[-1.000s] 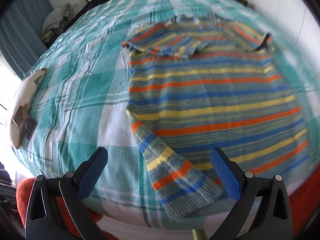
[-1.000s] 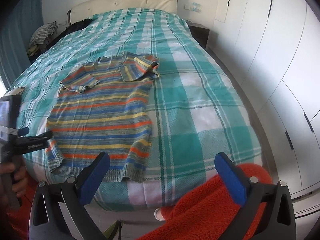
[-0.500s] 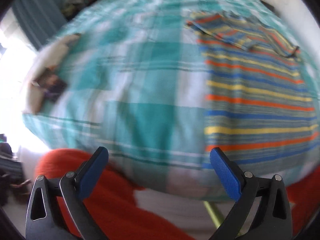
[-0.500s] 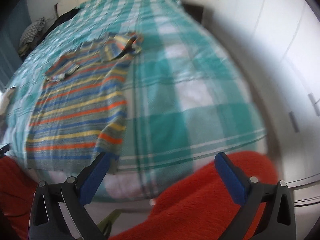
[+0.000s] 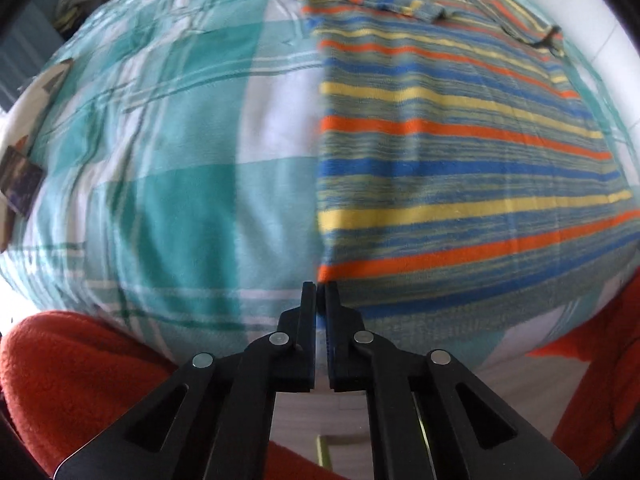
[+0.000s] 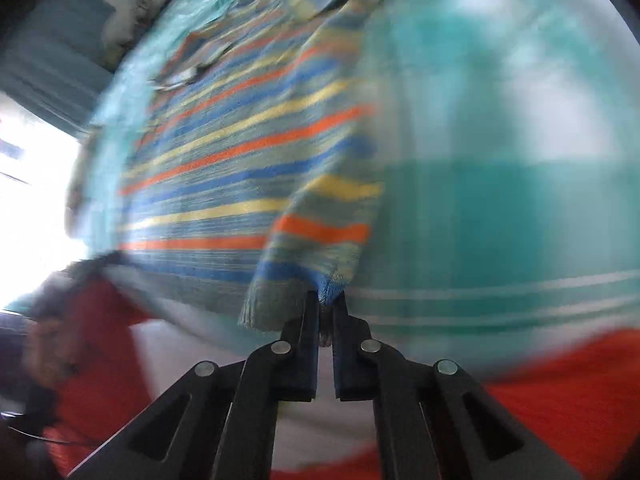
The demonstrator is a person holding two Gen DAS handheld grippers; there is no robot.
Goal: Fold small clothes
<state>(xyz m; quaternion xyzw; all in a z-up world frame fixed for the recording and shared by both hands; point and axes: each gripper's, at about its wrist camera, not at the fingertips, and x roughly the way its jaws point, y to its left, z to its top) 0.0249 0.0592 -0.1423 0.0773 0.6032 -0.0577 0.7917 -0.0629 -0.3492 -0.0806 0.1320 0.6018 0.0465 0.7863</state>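
Nearest, the right tool [image 6: 326, 304] has its jaws pressed together on the near hem corner of the striped sweater [image 6: 248, 184], a bit of knit bunched between them. The left tool [image 5: 321, 292] is likewise shut at the sweater's other near corner, though whether cloth is caught there is hard to tell. Beyond both tools the sweater lies flat on the teal checked bedspread [image 5: 168, 168], its folded sleeves at the far end.

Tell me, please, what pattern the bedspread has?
Teal-and-white checks on the bedspread, clearest in the left wrist view.
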